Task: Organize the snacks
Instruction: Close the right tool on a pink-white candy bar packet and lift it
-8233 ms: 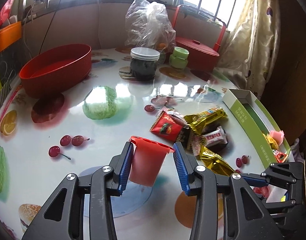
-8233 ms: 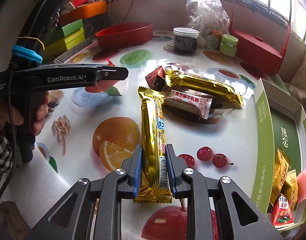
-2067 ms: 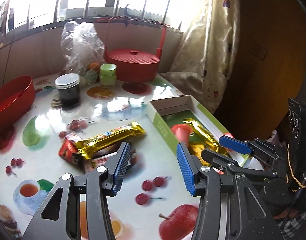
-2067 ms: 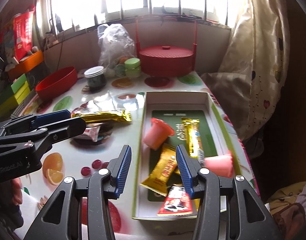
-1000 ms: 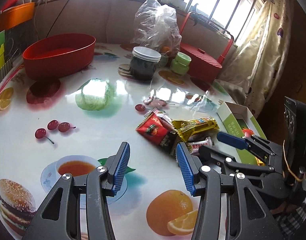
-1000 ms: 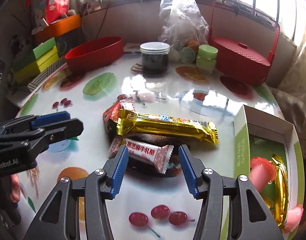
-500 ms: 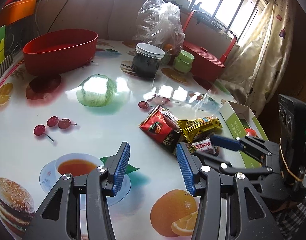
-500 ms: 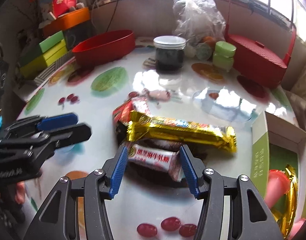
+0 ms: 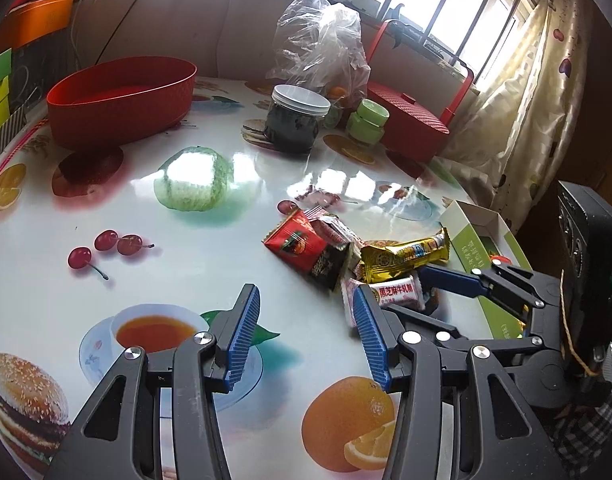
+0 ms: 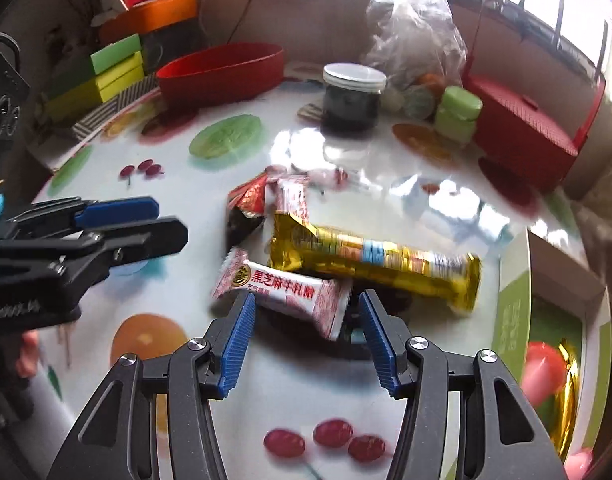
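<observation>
Three loose snacks lie together on the fruit-print table (image 9: 210,256): a red packet (image 9: 296,244), a long gold bar (image 10: 373,260) and a white-and-red candy (image 10: 286,292). My right gripper (image 10: 306,312) is open, tilted down, with the candy's near end between its blue fingertips; the pads do not press on it. My left gripper (image 9: 306,320) is open and holds nothing, low over the table just left of the pile. The green box (image 10: 513,308) at the right holds a red jelly cup (image 10: 541,364) and a gold bar (image 10: 567,392).
Towards the back stand a red oval basin (image 9: 122,96), a dark jar with a white lid (image 9: 298,120), a small green jar (image 9: 367,120), a red handled basket (image 9: 409,120) and a clear plastic bag (image 9: 321,40). Stacked green and yellow boxes (image 10: 106,68) sit far left.
The jelly cup and gold bar held earlier now lie in the green box. Over the last second my right gripper closed in on the white-and-red candy; my left gripper held still.
</observation>
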`<control>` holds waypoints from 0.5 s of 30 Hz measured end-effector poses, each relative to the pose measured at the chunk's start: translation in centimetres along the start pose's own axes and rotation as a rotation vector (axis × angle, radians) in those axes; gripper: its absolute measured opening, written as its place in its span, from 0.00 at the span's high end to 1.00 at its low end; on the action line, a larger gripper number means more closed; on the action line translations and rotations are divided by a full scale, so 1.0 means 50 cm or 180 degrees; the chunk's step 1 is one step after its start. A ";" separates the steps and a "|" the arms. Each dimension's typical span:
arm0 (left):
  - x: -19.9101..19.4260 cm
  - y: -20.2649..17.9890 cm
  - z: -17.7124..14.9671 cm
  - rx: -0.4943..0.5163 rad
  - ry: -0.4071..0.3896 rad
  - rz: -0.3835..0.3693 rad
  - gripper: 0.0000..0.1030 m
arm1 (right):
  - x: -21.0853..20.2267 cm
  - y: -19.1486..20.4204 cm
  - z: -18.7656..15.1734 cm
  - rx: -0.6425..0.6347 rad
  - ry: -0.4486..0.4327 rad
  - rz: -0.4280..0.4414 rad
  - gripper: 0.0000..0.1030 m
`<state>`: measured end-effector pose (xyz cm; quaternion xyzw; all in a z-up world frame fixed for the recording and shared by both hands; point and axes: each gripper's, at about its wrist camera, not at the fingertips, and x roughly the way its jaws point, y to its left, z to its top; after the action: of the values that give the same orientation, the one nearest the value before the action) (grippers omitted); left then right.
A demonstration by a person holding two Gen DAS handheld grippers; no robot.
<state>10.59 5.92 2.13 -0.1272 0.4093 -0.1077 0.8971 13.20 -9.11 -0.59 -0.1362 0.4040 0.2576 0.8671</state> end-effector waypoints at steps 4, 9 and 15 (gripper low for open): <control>0.000 0.003 -0.001 -0.0004 0.0007 0.0019 0.52 | 0.006 0.014 0.007 -0.0185 -0.0032 -0.0001 0.48; -0.004 0.008 0.001 -0.0012 -0.0002 0.0019 0.52 | 0.020 0.026 0.011 -0.0232 0.0124 0.0290 0.48; -0.011 0.025 0.005 -0.0051 -0.0027 0.0052 0.52 | 0.001 0.046 0.012 -0.0407 0.0063 0.0289 0.48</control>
<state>10.54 7.29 2.28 -0.1315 0.4074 -0.0966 0.8986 12.30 -6.94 -0.30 -0.1753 0.4010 0.3206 0.8400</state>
